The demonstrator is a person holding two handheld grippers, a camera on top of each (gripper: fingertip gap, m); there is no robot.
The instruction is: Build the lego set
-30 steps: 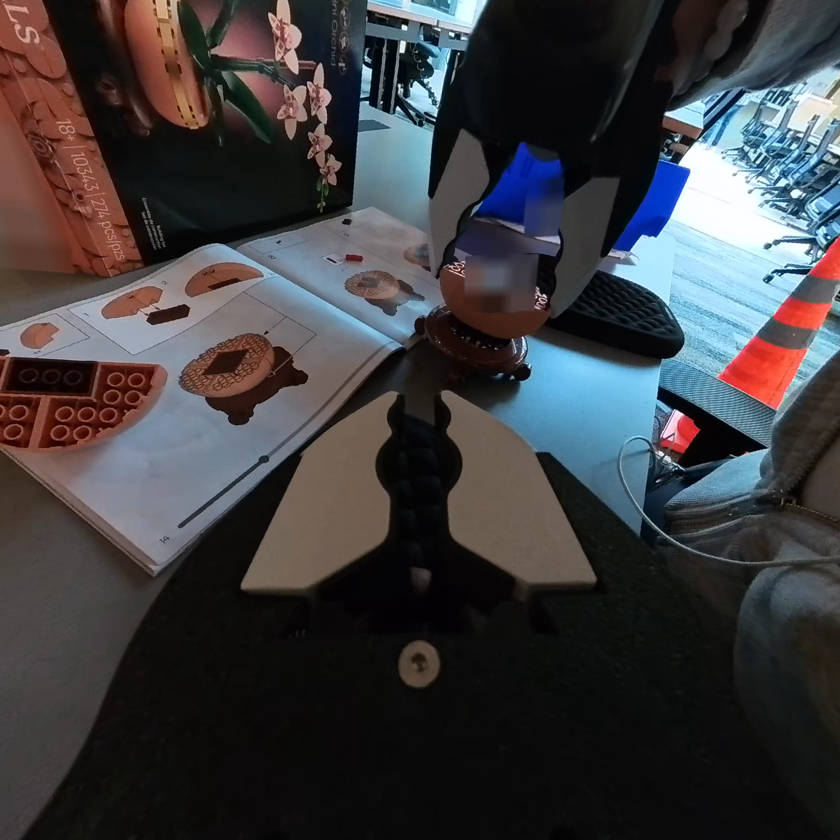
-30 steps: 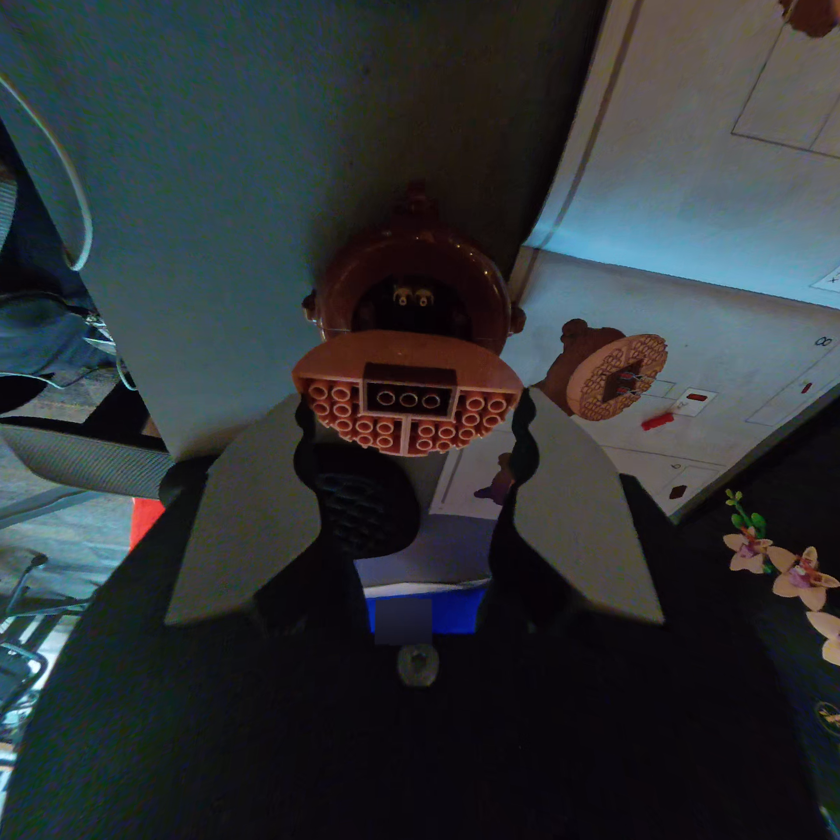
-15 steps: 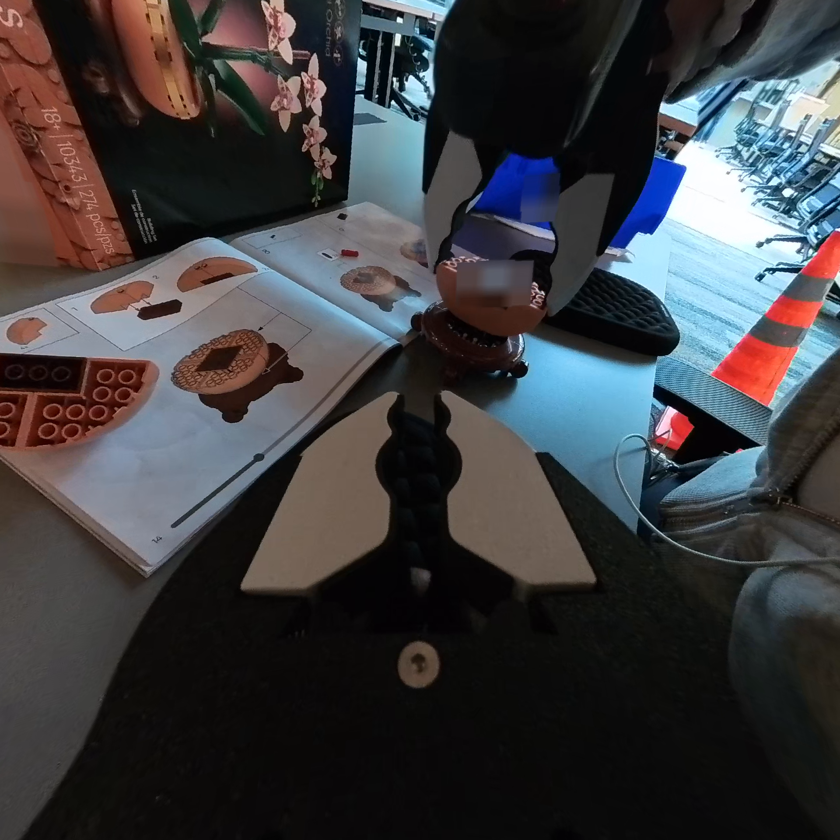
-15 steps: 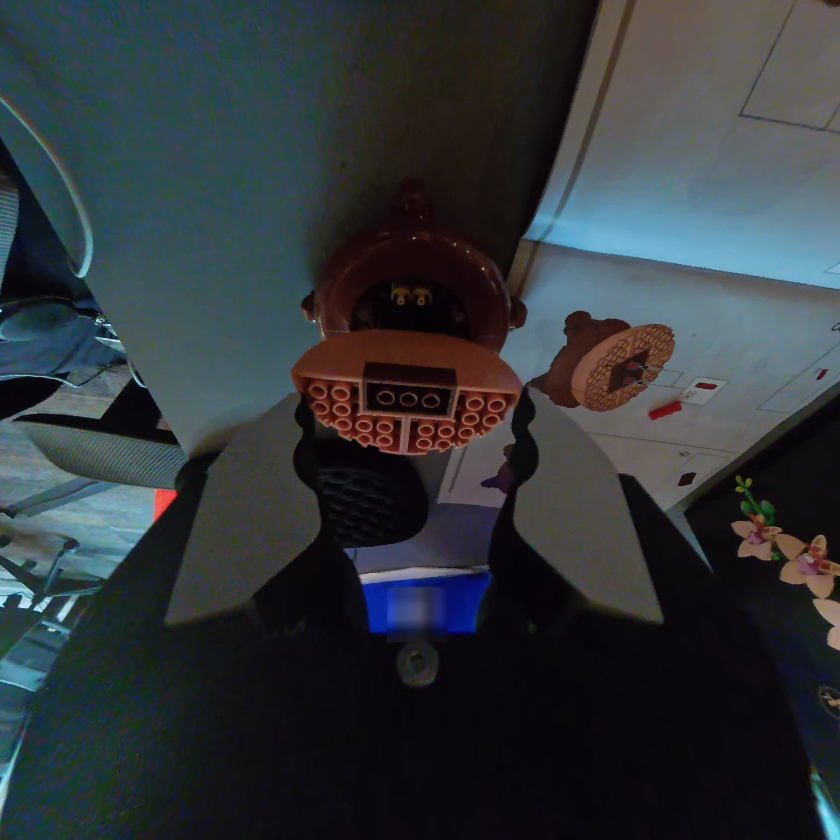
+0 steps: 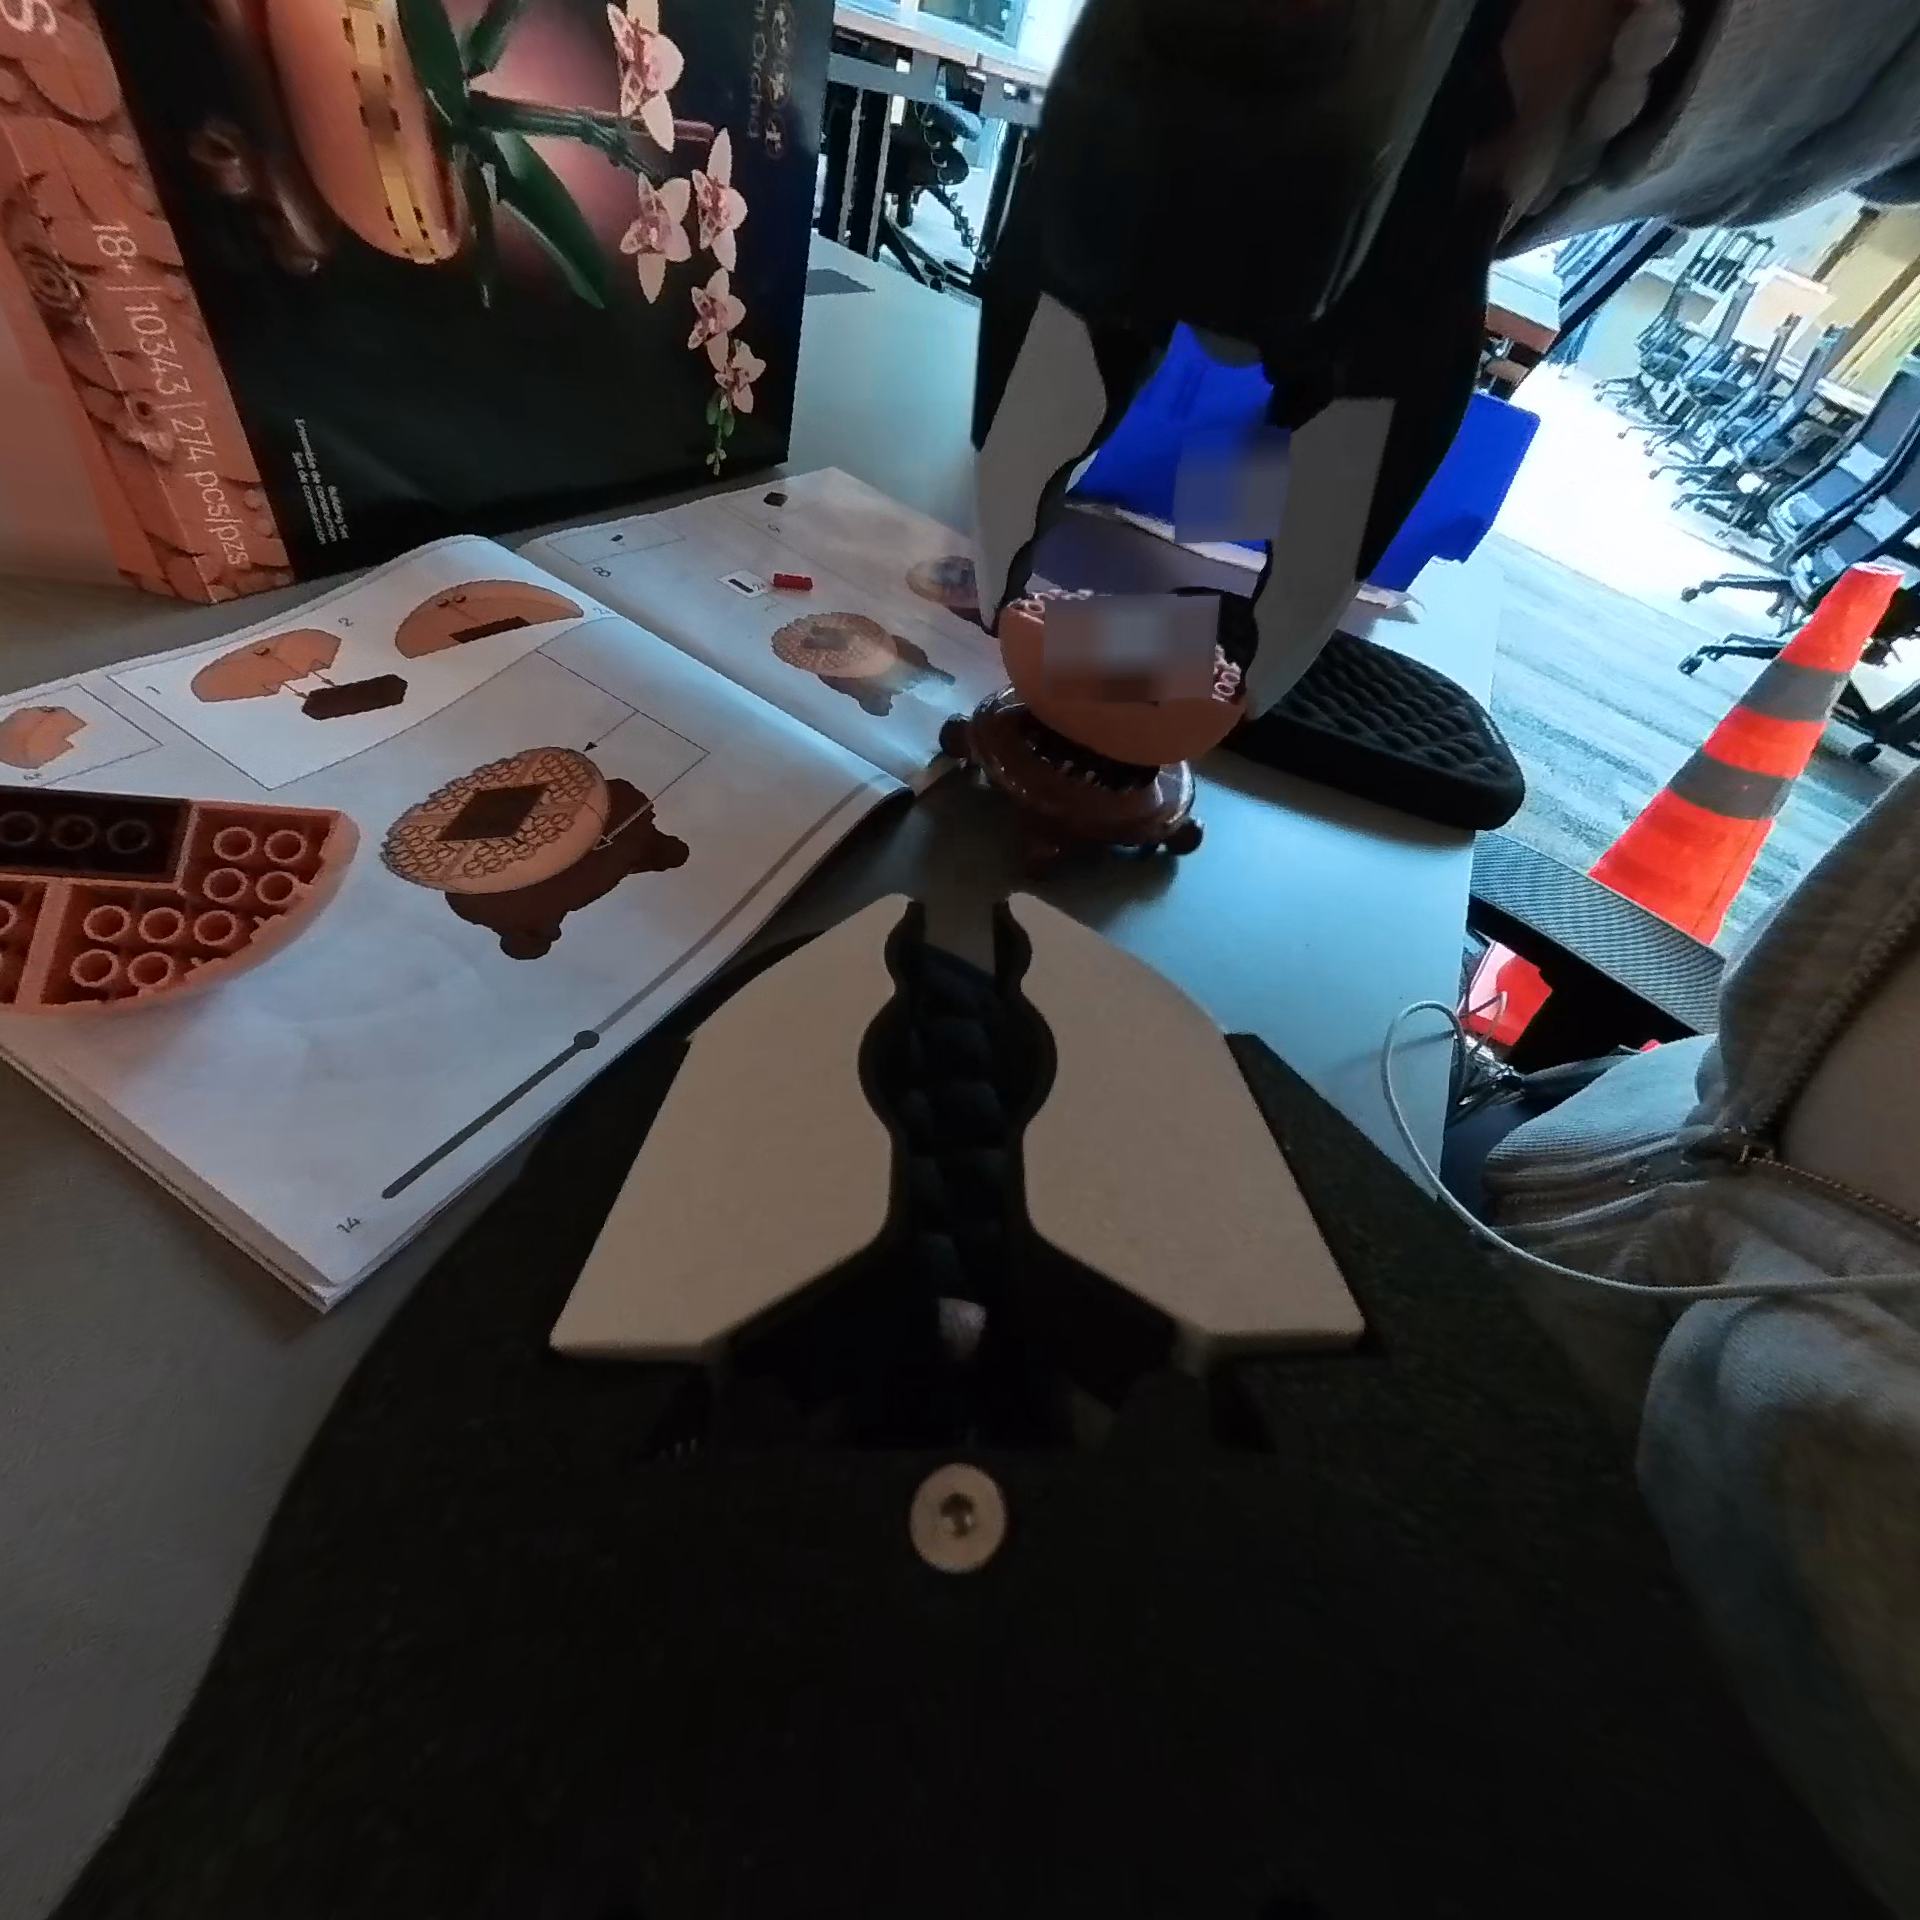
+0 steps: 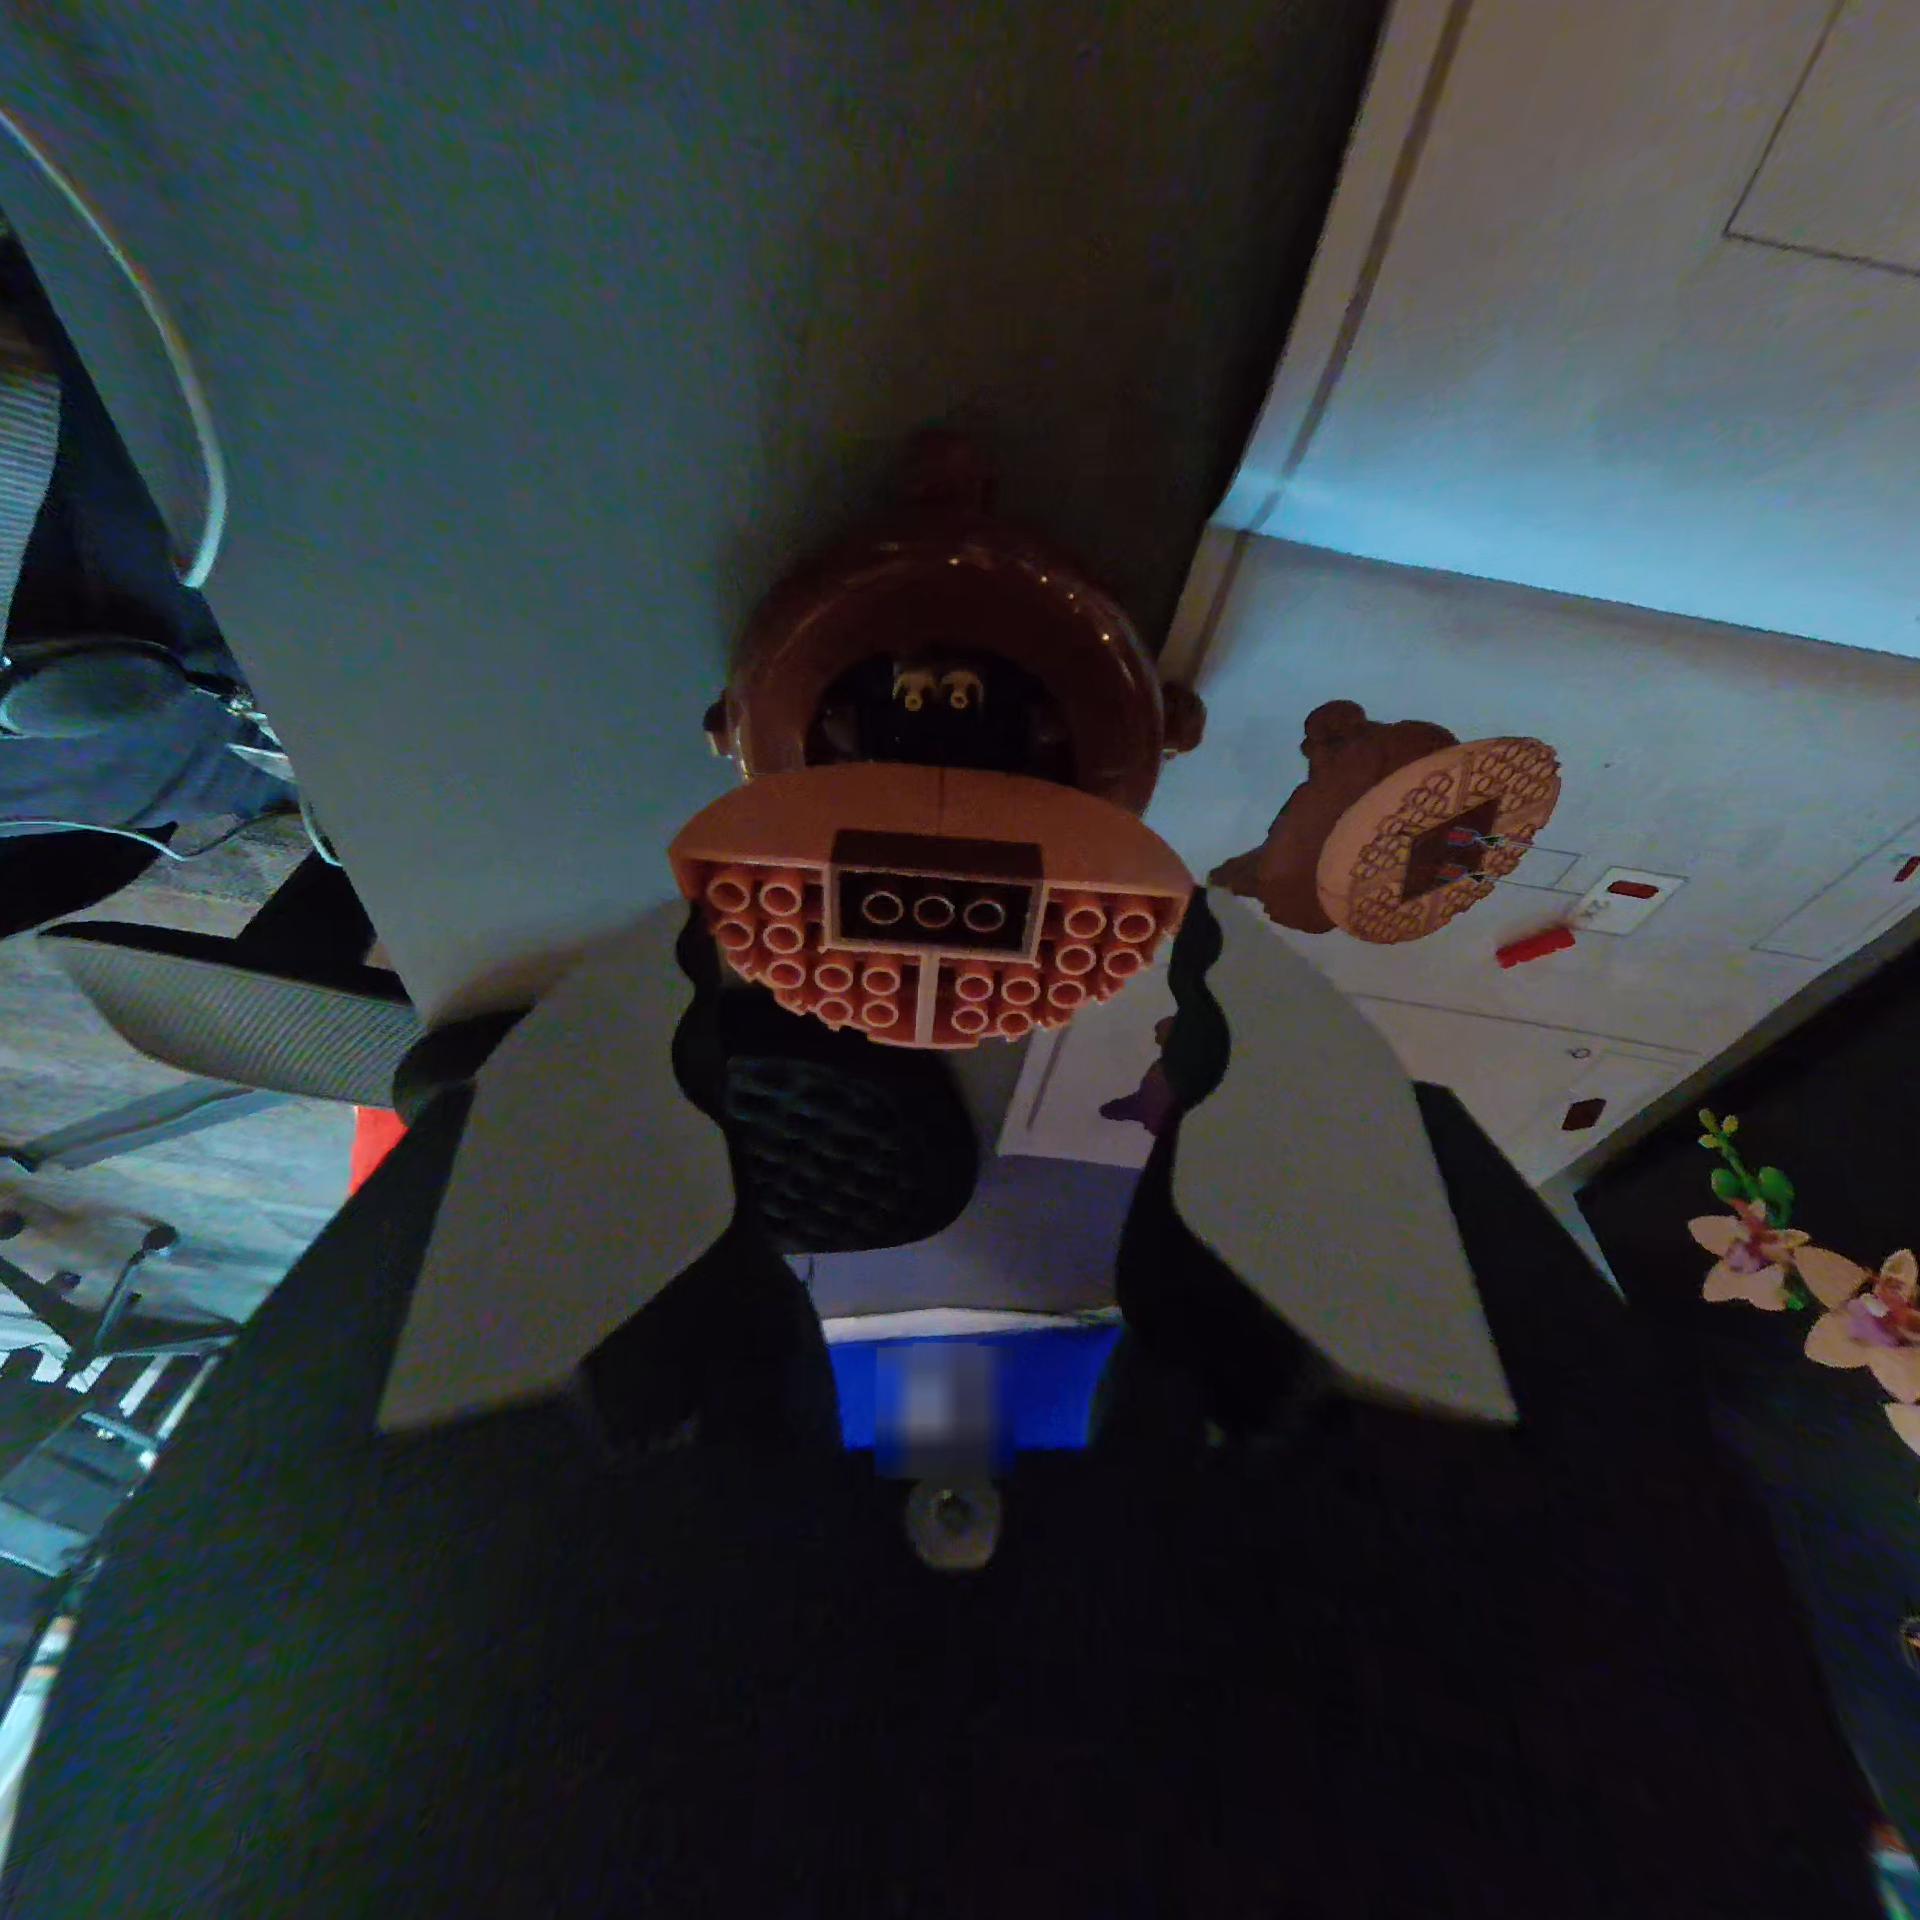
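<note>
- Grey table (image 5: 1299, 935) carries everything; a person's grey sleeve (image 5: 1766, 1351) sits at its right edge.
- Dark box with orchid artwork (image 5: 468, 260) stands upright at the back left, just behind the booklet.
- Open instruction booklet (image 5: 416, 883) lies flat on the table, left of centre, its right page corner just beside the brown base.
- Right gripper (image 5: 1132, 665) comes down from above; fingers spread wide, each pad pressed on a side of the pink half-round brick piece (image 6: 925, 904), which is pinched between them.
- That pink piece, with a dark brick set in its middle, is held right over the round brown base (image 5: 1081, 800); whether the two touch cannot be told.
- Brown base stands on the table between the booklet and a black mesh pad (image 5: 1371, 738).
- Left gripper (image 5: 956, 920) hovers low over the table near the base; fingers nearly together, a thin slit between them, nothing in it.
</note>
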